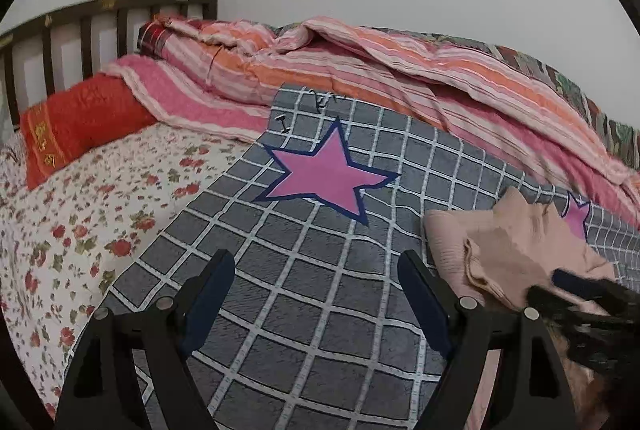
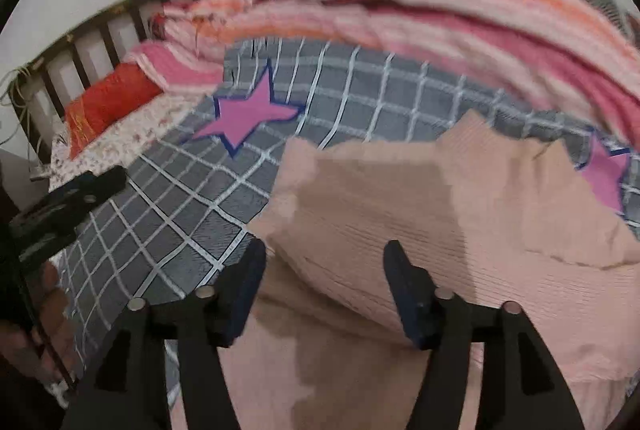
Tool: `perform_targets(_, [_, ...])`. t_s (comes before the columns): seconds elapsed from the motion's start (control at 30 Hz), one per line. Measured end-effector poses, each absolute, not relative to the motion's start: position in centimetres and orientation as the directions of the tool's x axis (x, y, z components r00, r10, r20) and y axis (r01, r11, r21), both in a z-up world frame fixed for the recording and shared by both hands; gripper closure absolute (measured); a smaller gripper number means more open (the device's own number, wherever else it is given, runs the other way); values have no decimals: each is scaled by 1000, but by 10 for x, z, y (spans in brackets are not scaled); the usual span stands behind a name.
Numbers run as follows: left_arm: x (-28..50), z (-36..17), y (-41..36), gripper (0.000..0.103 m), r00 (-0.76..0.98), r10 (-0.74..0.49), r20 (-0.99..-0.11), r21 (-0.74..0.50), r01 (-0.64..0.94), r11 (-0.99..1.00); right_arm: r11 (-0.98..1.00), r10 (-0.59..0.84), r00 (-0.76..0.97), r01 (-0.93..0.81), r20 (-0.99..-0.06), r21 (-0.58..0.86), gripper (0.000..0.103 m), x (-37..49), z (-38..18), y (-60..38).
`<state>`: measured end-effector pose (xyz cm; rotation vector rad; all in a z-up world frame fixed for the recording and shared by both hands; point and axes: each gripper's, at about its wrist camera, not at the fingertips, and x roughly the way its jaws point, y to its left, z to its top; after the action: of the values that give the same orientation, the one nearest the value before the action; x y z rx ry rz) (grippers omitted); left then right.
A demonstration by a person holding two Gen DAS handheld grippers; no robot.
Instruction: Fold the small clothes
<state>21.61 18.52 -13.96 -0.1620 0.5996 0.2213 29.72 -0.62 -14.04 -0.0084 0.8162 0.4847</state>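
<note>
Currently, both the left gripper [image 1: 316, 294] and right gripper [image 2: 324, 286] gape empty, the pink garment [image 2: 420, 213] at 12 o'clock of the right one lying unfolded.

garment [image 2: 400, 197] on blanket [image 1: 304, 270], quilt [image 1: 360, 69] behind, pillow [image 1: 80, 125] left

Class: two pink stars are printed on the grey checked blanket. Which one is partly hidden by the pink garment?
The right-hand star, beside the striped quilt: the pink garment overlaps it. The left star shows whole.
</note>
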Motion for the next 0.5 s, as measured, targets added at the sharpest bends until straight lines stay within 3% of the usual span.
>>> perform_targets(0.27, [215, -133, 146, 20, 819, 164, -550, -8, -201, 980, 955, 281, 699, -271, -658, 119, 42, 260, -123, -106])
perform_targets(0.5, [223, -143, 119, 20, 806, 100, -583, 6, -119, 993, 987, 159, 728, -94, -667, 132, 42, 253, -126, -195])
